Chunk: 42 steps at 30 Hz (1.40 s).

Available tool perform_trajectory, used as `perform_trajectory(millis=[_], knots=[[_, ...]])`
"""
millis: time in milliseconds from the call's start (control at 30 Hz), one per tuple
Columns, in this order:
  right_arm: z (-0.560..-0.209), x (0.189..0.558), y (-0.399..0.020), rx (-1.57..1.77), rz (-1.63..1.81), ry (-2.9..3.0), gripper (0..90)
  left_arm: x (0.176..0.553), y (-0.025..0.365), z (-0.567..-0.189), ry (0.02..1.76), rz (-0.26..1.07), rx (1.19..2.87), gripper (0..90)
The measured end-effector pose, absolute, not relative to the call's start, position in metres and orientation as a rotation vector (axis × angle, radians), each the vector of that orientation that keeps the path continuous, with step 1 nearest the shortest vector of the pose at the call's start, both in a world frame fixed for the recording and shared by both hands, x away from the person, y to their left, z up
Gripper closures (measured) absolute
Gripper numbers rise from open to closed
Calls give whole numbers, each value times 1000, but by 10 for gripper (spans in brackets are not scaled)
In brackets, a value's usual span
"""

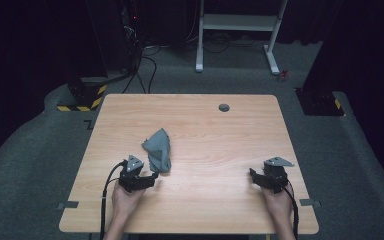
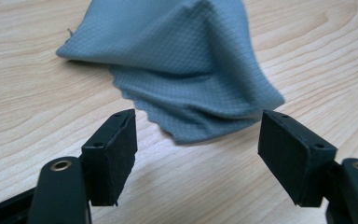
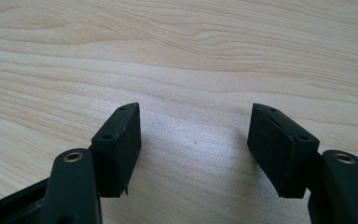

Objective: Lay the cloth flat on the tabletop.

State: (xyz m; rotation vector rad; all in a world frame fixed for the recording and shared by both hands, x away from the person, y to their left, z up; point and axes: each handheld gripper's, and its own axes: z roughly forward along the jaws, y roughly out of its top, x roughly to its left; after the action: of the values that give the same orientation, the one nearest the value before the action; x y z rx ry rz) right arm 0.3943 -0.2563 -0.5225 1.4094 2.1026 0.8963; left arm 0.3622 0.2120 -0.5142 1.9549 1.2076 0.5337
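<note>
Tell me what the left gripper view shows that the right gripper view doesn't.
The left gripper view alone has the crumpled grey cloth, bunched up on the table just beyond the left hand-held gripper, whose jaws stand open on either side of the cloth's near scalloped edge without touching it. The right gripper view alone has the right hand-held gripper, jaws also open, over bare wood. Both share the light wooden table and a pair of black jaws rising from the bottom of the frame.
</note>
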Motion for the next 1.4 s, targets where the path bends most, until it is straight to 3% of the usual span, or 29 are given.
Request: perform_trajectory(millis=[667,1067,1400], knots=[[-522,394,-256,1411,896,2103,348,376,194,-507,1183,542,1954,293],[-523,394,-257,1406,897,2106,347,407,185,-505,1227,589,1990,294],[-523,394,-256,1408,897,2106,346,425,179,-512,1274,553,2005,354]])
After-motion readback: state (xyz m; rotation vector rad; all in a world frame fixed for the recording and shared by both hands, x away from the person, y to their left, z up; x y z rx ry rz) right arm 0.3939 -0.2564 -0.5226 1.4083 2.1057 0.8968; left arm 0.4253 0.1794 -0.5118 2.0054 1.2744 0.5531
